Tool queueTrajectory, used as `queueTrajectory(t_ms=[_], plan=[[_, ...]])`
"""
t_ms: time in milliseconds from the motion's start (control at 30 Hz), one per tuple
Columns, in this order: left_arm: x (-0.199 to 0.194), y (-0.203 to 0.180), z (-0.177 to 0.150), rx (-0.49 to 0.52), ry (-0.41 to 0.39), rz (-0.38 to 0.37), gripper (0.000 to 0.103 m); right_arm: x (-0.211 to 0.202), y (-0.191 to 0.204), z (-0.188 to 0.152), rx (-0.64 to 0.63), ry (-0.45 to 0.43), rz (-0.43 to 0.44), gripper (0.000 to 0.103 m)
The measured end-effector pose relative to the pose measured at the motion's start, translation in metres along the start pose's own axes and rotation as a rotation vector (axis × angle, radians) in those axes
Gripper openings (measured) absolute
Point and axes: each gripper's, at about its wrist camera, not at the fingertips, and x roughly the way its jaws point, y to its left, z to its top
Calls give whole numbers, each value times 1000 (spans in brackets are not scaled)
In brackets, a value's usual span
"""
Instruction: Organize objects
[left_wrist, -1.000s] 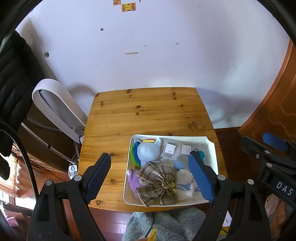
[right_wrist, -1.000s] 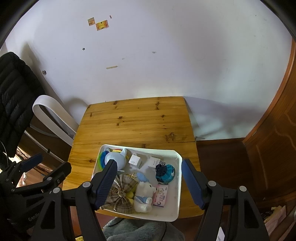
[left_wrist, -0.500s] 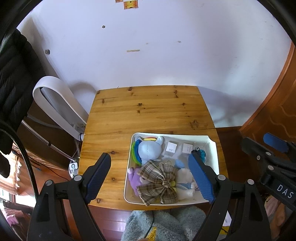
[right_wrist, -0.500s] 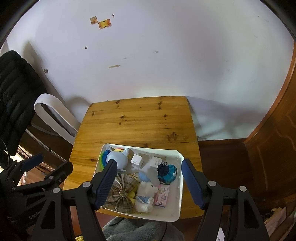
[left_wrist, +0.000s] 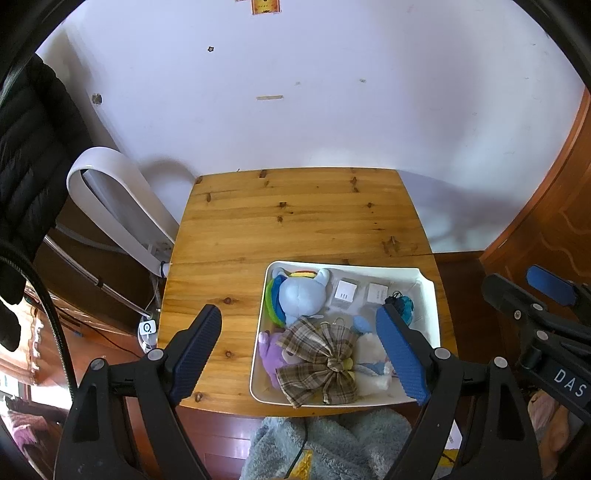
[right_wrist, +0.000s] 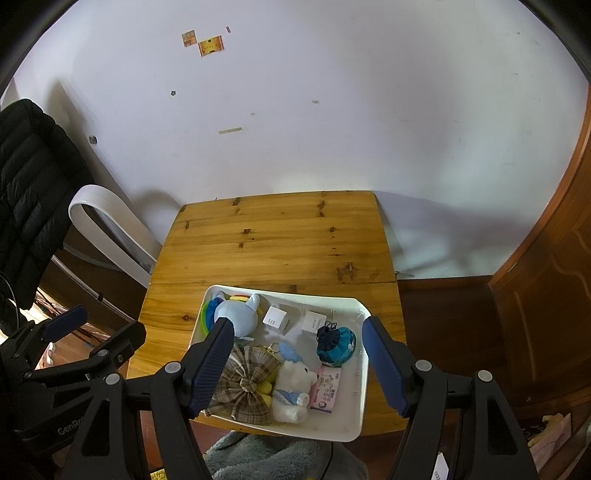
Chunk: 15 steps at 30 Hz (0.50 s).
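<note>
A white tray (left_wrist: 343, 264) (right_wrist: 355, 406) sits at the near right of the wooden table (left_wrist: 295, 221) (right_wrist: 277, 240). In it lie a blue plush (left_wrist: 301, 297) (right_wrist: 238, 314), a plaid bow (left_wrist: 317, 363) (right_wrist: 243, 384), a white bear (right_wrist: 293, 384), a purple plush (left_wrist: 269, 354), two small white boxes (left_wrist: 346, 290) (right_wrist: 313, 321), a teal pouch (right_wrist: 336, 343) and a pink tissue packet (right_wrist: 325, 387). My left gripper (left_wrist: 299, 321) hovers above the tray's left half, open and holding nothing. My right gripper (right_wrist: 298, 325) hangs over the tray, also open and holding nothing.
A white curved frame (left_wrist: 110, 195) leans left of the table, with a black padded jacket (left_wrist: 26, 147) beyond it. Brown wooden panelling (left_wrist: 546, 221) stands on the right. Grey fleece (left_wrist: 332, 443) lies below the table's near edge. The table's far half is bare wood against the white wall.
</note>
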Motion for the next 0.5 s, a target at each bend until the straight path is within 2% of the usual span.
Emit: queueTrajectory(t_ms=[500], plan=[[-1,0,-1,0,2,2,88,2,1,-2,-3,9,2,73]])
